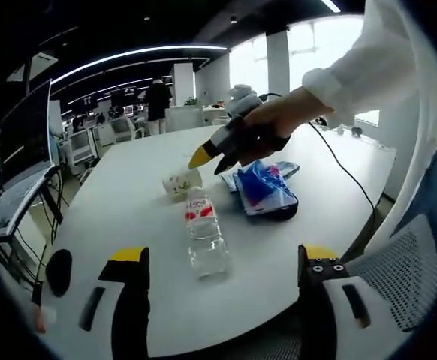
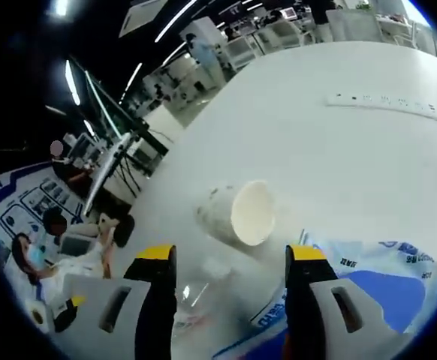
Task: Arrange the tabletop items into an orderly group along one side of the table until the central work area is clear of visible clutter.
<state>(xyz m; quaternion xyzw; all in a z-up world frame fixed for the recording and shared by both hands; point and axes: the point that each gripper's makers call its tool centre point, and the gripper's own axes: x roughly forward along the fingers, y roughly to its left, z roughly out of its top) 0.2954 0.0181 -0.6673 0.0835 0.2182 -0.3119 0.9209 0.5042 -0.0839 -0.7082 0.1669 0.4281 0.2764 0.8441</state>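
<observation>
Right gripper (image 2: pixel 222 259) open, empty, above tipped paper cup (image 2: pixel 241 212); cup may roll when nudged into water bottle (image 1: pixel 206 238). Left gripper (image 1: pixel 222 259) open, empty, near desk (image 1: pixel 128 195) edge.

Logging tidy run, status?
Both grippers open, empty. Right gripper over cup. Bottle, blue packet mid-table. Path clear.

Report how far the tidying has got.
Nothing looks grouped yet: the water bottle, the tipped paper cup and the blue-and-white packets sit mid-table. In hand: the right tool, open, points at the cup; the left tool is open and empty. Left: moving all three to one side.
</observation>
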